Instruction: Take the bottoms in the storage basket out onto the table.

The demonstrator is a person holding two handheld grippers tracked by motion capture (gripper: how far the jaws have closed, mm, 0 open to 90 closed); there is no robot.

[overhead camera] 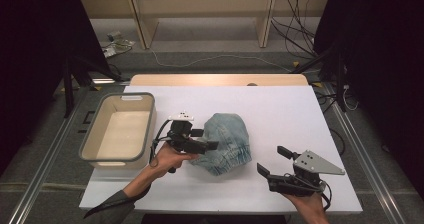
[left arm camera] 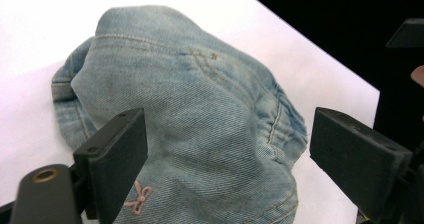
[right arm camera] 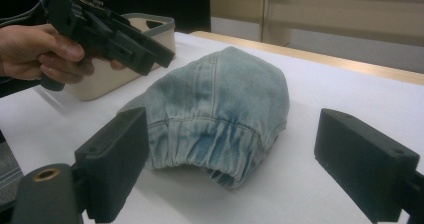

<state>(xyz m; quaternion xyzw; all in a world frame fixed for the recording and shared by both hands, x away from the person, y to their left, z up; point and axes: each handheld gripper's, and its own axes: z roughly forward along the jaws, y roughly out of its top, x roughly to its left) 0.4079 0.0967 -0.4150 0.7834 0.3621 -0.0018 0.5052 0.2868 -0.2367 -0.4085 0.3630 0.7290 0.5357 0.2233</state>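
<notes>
White table (overhead camera: 280,109) holds a bin (overhead camera: 118,129) left of denim cap (overhead camera: 227,139).

Black two-jawed tools (overhead camera: 274,163); grey triangular plate (overhead camera: 318,162); dark olive sleeve (overhead camera: 107,207).

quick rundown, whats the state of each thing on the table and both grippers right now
denim garment: bunched in a mound on the white table, held by neither gripper
bin: upright at the table's left, looks empty
left gripper: open, jaws over the garment's left edge
right gripper: open, apart from the garment, jaws pointed toward it
</notes>
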